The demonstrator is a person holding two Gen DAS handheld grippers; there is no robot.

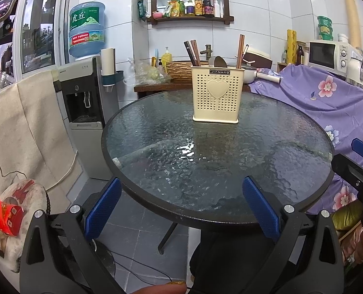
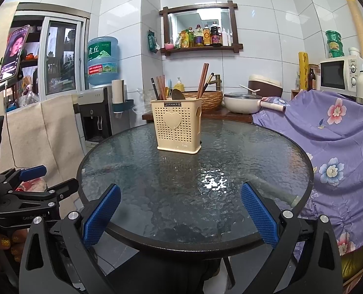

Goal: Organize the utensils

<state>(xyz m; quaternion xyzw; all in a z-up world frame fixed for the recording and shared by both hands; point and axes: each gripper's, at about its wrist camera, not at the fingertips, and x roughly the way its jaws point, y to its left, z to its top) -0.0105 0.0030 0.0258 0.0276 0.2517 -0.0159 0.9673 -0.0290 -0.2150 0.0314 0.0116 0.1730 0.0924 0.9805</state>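
My left gripper (image 1: 181,208) is spread wide, blue pads (image 1: 103,208) apart, nothing between them, hovering at the near rim of the round glass table (image 1: 157,183). Same on my right gripper (image 2: 180,214): fingers splayed, empty, sitting at the table's six o'clock edge. In the right wrist view I catch the left gripper off at nine o'clock, a hand (image 2: 2,242) wrapped under its handle; in the left wrist view the right one pokes in at three o'clock.

Out from the claws, the glass is bare up to the cream utensil holder (image 1: 215,93), standing upright past the table's middle, toward twelve o'clock, well apart from both grippers. It has a perforated front with a heart. Brown chopsticks (image 1: 193,52) lean out of its left compartment, another pair (image 1: 240,49) stands in the right, and a metal spoon (image 1: 218,61) bowl shows between them.

Beyond the holder, at twelve o'clock, a woven basket (image 2: 210,99) and a white pot (image 2: 240,103) sit on a wooden counter. A water dispenser (image 1: 83,103) stands at ten o'clock, a purple floral cloth (image 1: 328,98) drapes at two o'clock with a microwave (image 1: 325,55) behind it.
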